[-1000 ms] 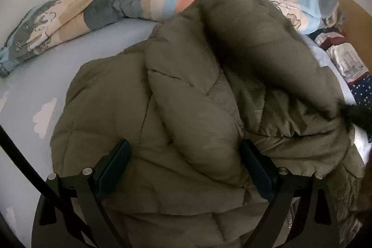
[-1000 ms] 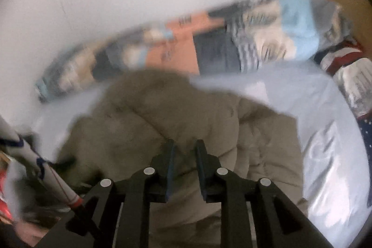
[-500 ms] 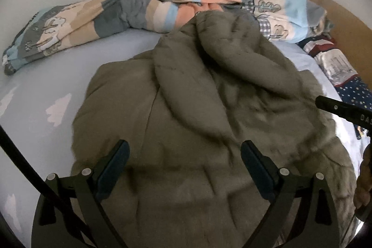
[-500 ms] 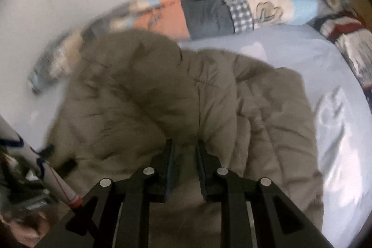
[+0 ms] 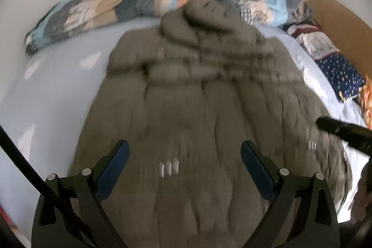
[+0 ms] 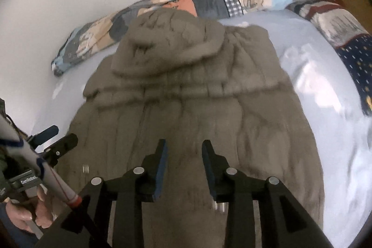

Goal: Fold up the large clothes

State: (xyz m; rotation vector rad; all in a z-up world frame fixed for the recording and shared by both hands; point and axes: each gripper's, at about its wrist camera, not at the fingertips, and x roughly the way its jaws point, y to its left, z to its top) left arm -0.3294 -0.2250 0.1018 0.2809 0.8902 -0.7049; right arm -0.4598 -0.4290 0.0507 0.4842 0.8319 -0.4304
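Note:
An olive puffer jacket (image 5: 197, 97) lies spread on the bed's pale blue sheet (image 5: 46, 97), hood toward the wall. My left gripper (image 5: 183, 148) hangs above its lower half, open wide, with nothing between the pads. Only one dark finger of the right gripper (image 5: 337, 129) shows at the right edge of that view. In the right wrist view the jacket (image 6: 197, 90) fills the middle. My right gripper (image 6: 183, 145) is over its hem; its jaws are opening and no fabric is pinched between them. The left gripper (image 6: 62, 135) shows at the left edge.
A rolled patchwork quilt (image 5: 139, 4) runs along the white wall behind the hood. Patterned pillows or folded fabrics (image 5: 337, 71) sit at the right by a wooden headboard (image 5: 337, 15). A person's hand (image 6: 28, 213) grips the left tool's handle.
Both grippers have drawn back from the jacket toward its hem. The raised fold of the jacket now lies flat. The right jaws have parted from nearly shut.

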